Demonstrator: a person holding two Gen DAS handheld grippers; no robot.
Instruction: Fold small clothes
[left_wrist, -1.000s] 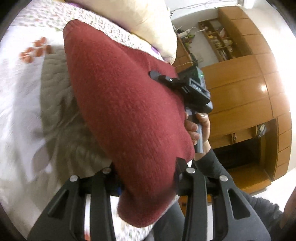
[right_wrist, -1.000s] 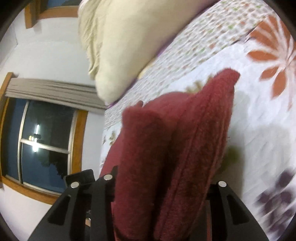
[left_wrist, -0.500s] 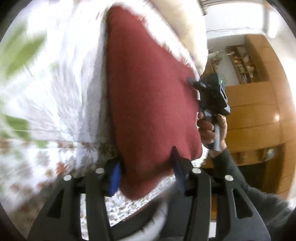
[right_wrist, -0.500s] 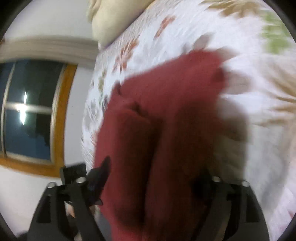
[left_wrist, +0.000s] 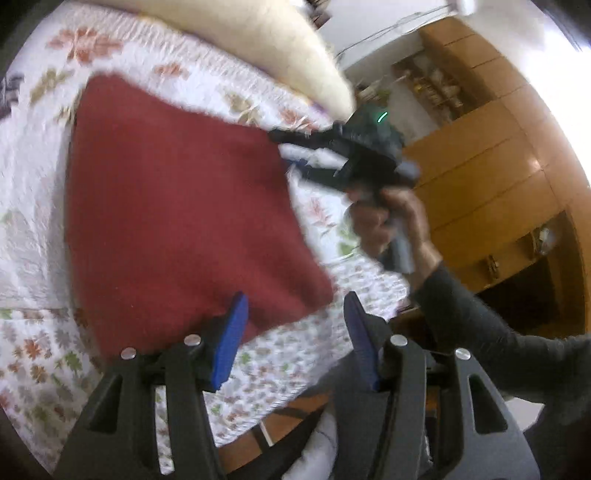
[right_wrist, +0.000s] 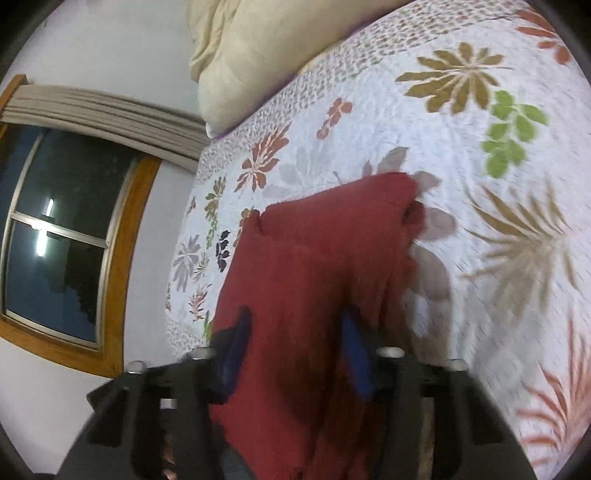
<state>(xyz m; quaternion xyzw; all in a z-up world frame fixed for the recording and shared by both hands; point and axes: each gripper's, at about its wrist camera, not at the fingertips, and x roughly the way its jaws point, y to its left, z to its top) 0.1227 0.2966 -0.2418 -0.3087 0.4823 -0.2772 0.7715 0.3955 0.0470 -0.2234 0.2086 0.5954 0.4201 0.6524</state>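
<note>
Left wrist view shows a dark red knitted sweater (left_wrist: 173, 214) lying flat on a quilted white bedspread (left_wrist: 33, 354) printed with leaves and flowers. The knit is thick and fuzzy, folded into a rough four-sided slab with soft, rounded corners. The left tongs (left_wrist: 295, 332) stand wide open at the sweater's near edge, blue pads bare, holding nothing; one pad overlaps the hem, the other is clear of it. Across the sweater, a hand (left_wrist: 391, 221) grips the black right tongs (left_wrist: 291, 151), whose fingers are spread apart just beside the far corner. In the right wrist view the sweater (right_wrist: 317, 280) fills the gap between those spread blue pads, with no pinch visible. A plump cream pillow (left_wrist: 258, 40) sits at the head of the bed, and glossy wooden cabinets (left_wrist: 487, 162) stand beyond.
</note>
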